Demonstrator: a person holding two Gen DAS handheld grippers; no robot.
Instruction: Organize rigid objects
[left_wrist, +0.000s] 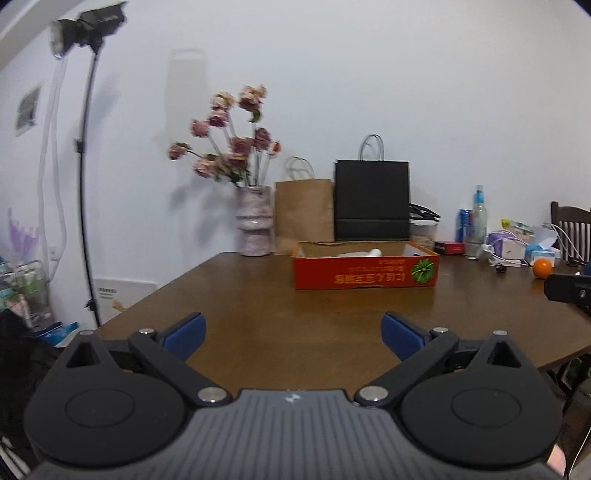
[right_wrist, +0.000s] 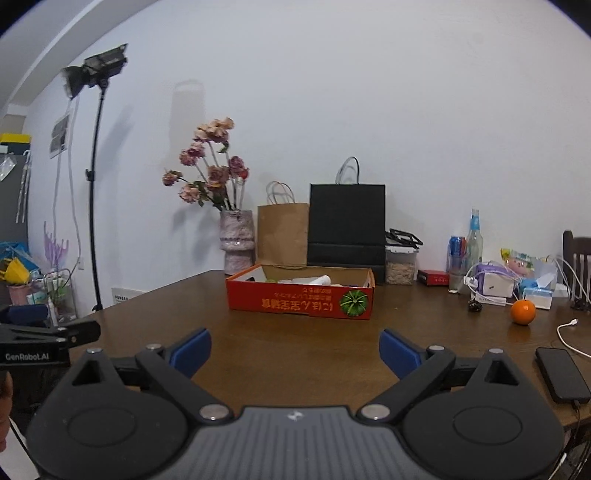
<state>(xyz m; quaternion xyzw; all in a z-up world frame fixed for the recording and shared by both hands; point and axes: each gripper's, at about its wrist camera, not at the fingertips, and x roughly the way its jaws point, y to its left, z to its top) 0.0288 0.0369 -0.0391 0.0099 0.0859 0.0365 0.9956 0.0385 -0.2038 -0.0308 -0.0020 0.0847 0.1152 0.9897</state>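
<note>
L wrist view: left gripper (left_wrist: 293, 334) jaws spread wide, nothing between, hovering over bare brown wooden table (left_wrist: 240, 295). Shallow red cardboard box (left_wrist: 365, 275) sits ahead, slightly right, long side facing cam; white cylindrical item (left_wrist: 373, 253) inside.

R wrist view: right gripper (right_wrist: 295, 349) likewise released, empty. Box (right_wrist: 301, 297) dead ahead, well apart. Round orange fruit (right_wrist: 523, 312) loose to the right, so R hand prob nearer it.

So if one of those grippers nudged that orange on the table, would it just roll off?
Probably it would roll: the orange looks round and sits loose on the smooth wooden table, with nothing touching it. Its skin looks fairly smooth, so the pads might slip. It would likely feel firm rather than floppy.
</note>
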